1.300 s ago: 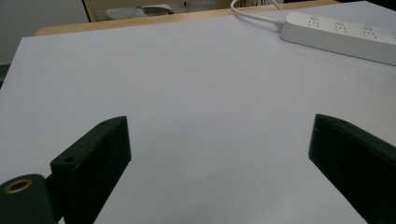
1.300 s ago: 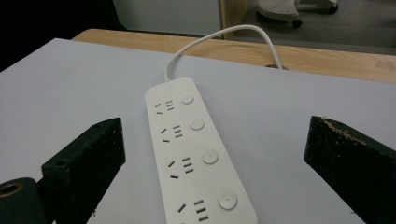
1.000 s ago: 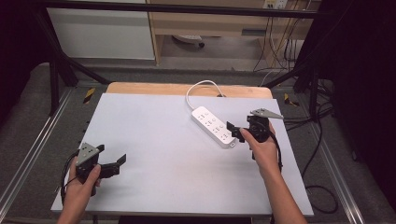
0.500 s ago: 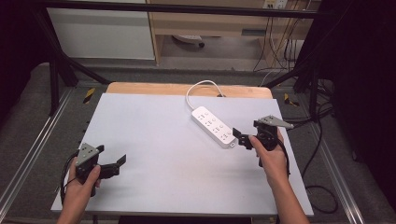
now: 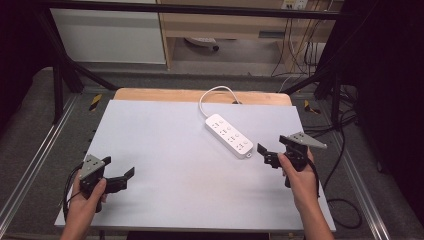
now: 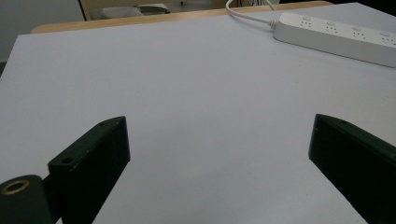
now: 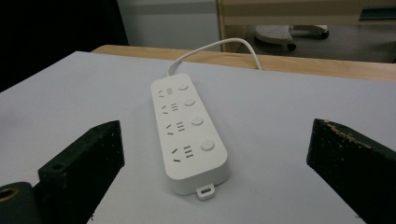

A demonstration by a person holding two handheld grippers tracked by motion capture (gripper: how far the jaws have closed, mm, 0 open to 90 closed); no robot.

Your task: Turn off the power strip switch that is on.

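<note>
White table point(image 5: 165, 130): right gripper point(image 5: 265, 154) faces power strip point(image 5: 230, 136), jaws wide.

So the left gripper point(image 6: 219, 154) has its two black jaws spread really wide, one poking up at the lower left corner and the other at the lower right, nothing at all between them. There's a little brass-coloured ring point(image 6: 14, 187) on the gripper body at the far lower left. Under and ahead of the jaws is just the pale grey table top point(image 6: 187, 93), plain and flat. Way over in the upper right lies a white power strip point(image 6: 336, 39), well apart from the jaws, flat on the table, with its white cord point(image 6: 243, 14) curling off toward the far wooden edge point(image 6: 163, 17).
</note>
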